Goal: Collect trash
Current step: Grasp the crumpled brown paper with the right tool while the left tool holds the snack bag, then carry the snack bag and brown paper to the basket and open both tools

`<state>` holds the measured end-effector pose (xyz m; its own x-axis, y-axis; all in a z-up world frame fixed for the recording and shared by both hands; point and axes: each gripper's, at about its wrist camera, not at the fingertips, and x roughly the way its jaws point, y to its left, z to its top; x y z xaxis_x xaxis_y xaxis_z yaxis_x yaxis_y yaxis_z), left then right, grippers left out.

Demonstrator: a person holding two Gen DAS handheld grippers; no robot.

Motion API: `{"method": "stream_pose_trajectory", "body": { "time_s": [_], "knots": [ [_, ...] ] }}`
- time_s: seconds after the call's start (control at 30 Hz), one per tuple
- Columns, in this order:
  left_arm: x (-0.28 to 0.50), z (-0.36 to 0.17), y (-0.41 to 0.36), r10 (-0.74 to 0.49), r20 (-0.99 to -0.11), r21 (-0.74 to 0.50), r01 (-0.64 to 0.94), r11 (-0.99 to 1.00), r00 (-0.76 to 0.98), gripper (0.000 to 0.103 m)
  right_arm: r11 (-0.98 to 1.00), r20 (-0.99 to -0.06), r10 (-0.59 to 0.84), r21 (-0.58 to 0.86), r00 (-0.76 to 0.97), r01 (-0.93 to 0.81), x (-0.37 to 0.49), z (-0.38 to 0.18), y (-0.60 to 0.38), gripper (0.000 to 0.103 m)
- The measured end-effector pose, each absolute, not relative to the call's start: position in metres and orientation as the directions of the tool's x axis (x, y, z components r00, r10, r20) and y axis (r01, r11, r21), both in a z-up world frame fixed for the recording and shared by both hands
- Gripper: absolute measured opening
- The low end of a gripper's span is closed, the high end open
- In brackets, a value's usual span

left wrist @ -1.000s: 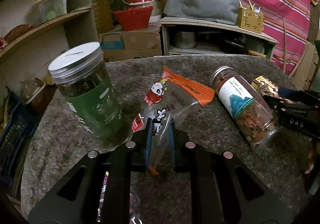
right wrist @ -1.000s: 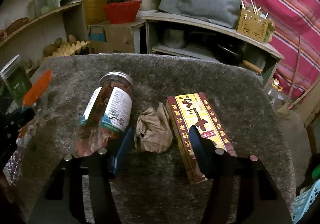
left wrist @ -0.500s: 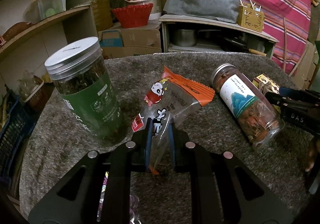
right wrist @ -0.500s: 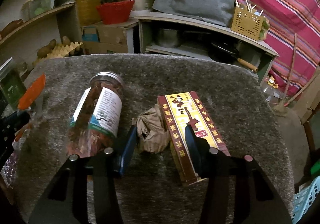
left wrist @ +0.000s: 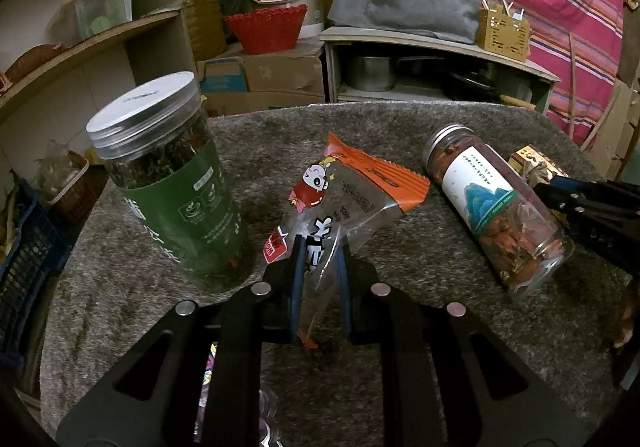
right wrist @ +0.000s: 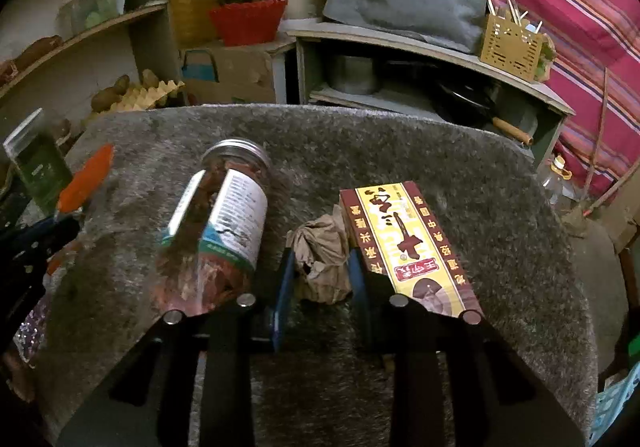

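Left wrist view: green-label jar [left wrist: 172, 183] stands at left, and the left gripper [left wrist: 319, 271] at lower center is clamped on the snack wrapper [left wrist: 348, 199]. Right wrist view: lying jar [right wrist: 224, 223] left of center, right gripper [right wrist: 322, 279] pinching the crumpled paper [right wrist: 320, 255], red-yellow box [right wrist: 404, 243] just right.

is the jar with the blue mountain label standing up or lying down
Lying down. The jar rests on its side on the grey mat, silver lid pointing away, beside the crumpled paper.
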<state>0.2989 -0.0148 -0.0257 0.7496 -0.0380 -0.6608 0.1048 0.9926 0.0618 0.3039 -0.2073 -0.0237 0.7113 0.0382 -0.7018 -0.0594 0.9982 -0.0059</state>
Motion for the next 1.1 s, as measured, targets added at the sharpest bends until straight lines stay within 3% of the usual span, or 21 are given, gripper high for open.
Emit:
{"method": "stream_pose_trajectory", "body": {
  "time_s": [0.23,1.1],
  "knots": [
    [0.295,-0.023,-0.016,-0.026,-0.654,0.069,0.095,0.993,0.756,0.014,0.998,-0.652,0.031,-0.02,0.757,-0.058,0.287,-0.005,-0.208,0.027],
    [0.243,-0.002,-0.032,-0.079,-0.613,0.054,0.141,0.989,0.786,0.014,1.0,-0.608,0.012,-0.012,0.794,-0.024,0.209,0.02,-0.264,0.028]
  ]
}}
